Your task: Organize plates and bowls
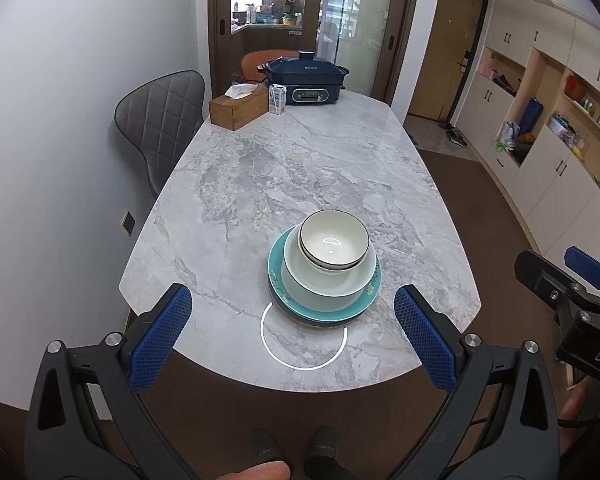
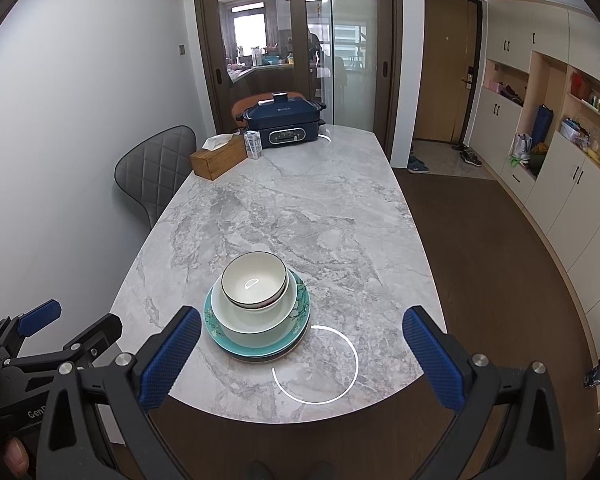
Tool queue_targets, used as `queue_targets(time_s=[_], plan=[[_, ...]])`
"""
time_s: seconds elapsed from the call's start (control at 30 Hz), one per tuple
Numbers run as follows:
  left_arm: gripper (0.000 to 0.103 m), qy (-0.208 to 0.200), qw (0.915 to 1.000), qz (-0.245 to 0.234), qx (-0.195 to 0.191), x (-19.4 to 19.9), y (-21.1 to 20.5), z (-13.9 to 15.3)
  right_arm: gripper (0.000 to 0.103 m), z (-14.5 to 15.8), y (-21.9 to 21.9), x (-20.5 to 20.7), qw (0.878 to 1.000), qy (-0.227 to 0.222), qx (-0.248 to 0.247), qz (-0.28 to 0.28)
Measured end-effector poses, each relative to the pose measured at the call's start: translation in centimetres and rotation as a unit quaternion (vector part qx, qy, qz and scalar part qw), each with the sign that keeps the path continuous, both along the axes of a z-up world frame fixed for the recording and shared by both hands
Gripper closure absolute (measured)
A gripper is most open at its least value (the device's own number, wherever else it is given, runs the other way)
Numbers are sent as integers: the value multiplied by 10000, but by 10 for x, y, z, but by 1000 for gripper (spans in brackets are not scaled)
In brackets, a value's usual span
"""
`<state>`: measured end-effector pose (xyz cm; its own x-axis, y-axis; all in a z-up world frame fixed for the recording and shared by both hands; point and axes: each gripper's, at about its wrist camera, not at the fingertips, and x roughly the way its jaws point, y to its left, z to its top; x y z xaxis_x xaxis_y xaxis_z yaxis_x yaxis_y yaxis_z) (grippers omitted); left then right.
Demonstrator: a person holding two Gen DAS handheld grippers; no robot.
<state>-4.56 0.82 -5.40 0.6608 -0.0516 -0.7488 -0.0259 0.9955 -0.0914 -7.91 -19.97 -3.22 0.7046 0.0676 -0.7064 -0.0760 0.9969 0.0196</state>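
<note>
Left gripper [image 1: 292, 334]: jaws spread wide, nothing held, blue pads [image 1: 162, 334] hung over the near table edge. Right gripper [image 2: 302, 356]: jaws likewise spread wide, nothing pinched. Both are kept short of the stack, no contact.

Stack is seen at 12 o'clock from the left gripper, between 11 and 12 from the right. From the top: black-rimmed white bowl [image 1: 334, 240], nested tilted in a larger pale bowl [image 1: 328, 280], seated on a teal floral plate [image 1: 364, 300]; a dark plate edge is glimpsed underneath. All rests on the marble table [image 1: 300, 160] near its near end.

Far end, 12 o'clock: navy electric cooker [image 1: 306, 80]; at 11, a small carton [image 1: 277, 99] beside a wooden tissue box [image 1: 238, 109]. Grey quilted chair [image 1: 160, 120] is placed at 10 o'clock against the table's side.
</note>
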Motion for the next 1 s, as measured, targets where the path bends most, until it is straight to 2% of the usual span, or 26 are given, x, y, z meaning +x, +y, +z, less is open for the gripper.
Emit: queue_targets(time_s=[1.0], plan=[[0,11,10000,25,-37,1,-4,0,0,-1,0,3,10000,32,8,15]])
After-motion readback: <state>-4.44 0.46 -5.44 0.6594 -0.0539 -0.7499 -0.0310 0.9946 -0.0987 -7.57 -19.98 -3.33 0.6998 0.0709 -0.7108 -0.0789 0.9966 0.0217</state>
